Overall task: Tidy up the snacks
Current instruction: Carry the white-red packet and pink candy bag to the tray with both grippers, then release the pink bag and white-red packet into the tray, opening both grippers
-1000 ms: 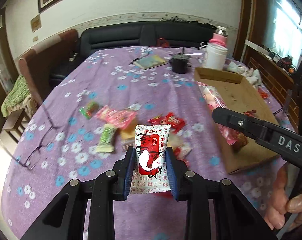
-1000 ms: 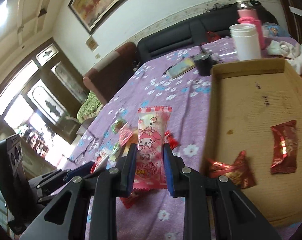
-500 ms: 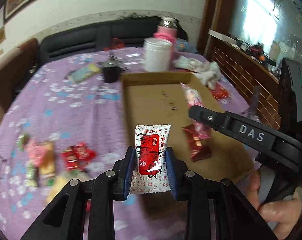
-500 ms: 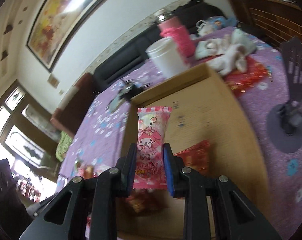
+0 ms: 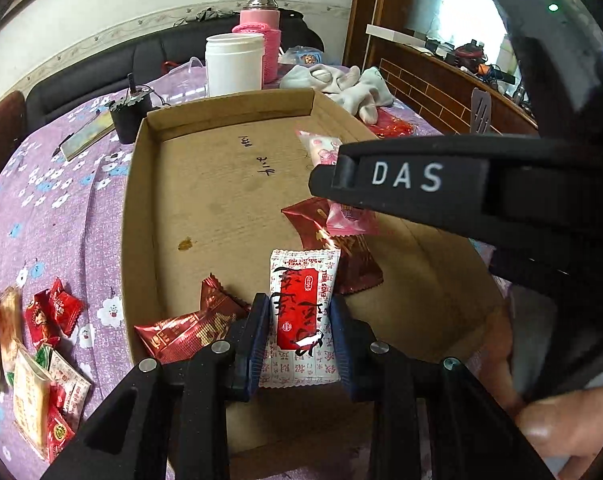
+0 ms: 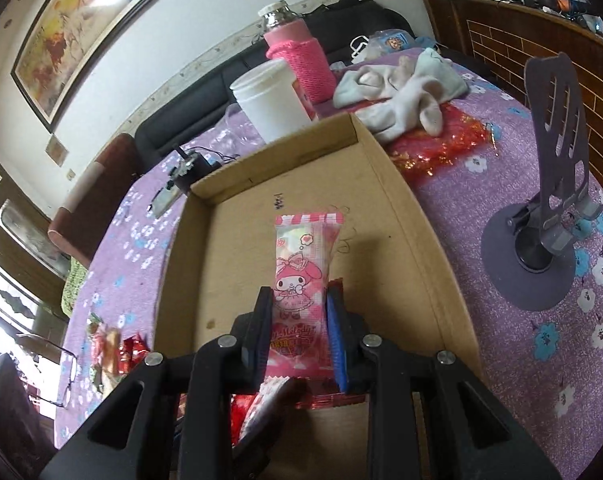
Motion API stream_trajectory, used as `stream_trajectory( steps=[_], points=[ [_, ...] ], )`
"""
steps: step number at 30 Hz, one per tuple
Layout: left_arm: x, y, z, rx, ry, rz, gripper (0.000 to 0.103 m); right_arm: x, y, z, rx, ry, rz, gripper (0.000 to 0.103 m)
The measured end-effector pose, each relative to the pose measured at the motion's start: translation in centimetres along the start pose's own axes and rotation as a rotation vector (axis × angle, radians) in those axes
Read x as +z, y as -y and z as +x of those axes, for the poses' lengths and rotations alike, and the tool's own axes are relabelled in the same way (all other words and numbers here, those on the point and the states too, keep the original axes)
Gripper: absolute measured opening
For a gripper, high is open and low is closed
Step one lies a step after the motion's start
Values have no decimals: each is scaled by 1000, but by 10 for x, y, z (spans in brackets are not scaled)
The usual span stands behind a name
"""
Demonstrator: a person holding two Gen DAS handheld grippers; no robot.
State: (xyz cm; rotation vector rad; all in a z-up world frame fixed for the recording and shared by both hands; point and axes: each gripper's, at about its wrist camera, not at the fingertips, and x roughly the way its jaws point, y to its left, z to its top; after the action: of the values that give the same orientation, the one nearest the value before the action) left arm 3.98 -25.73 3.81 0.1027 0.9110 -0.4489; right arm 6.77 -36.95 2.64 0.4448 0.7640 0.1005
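Both grippers are hovering over the cardboard tray (image 5: 137,208), each with a packet pinched between its blue pads. The left gripper (image 5: 299,332) is clamped on a white-and-red snack packet (image 5: 303,312), held above the near end of the tray, just over the two dark red packets (image 5: 189,330) already lying inside. The right gripper (image 6: 295,332) is closed on a pink cartoon packet (image 6: 303,276), which sticks out upright-forward over the middle of the tray floor.

As I see it, the step now is the drop, and the thing to get right is placement. The far half of the tray is bare cardboard, so the pink packet would be better released there than on top of the red ones. The left packet is crowding the pile at the near wall; I'd nudge it towards the bare patch on the left side before letting go. The two tools are very close, with the right one crossing in front of the left camera, so releasing one at a time seems wise. Lower each first, since these light wrappers can flutter over the shallow wall.

More loose snacks (image 5: 41,360) wait on the purple worktop (image 5: 53,208) beside the tray
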Motion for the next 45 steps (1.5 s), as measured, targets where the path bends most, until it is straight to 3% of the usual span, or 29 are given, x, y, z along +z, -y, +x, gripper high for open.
stream_trajectory(
  steps=[28, 35, 45],
  points=[
    [-2, -9, -7, -29, 19, -23, 33, 1, 0, -4, -28, 19, 7, 29],
    [-3, -9, -14, -42, 41, -27, 45, 2, -1, -12, -40, 53, 3, 29],
    [-3, -11, -25, -52, 87, -44, 52, 3, 1, -19, -30, 82, 21, 33]
  ],
)
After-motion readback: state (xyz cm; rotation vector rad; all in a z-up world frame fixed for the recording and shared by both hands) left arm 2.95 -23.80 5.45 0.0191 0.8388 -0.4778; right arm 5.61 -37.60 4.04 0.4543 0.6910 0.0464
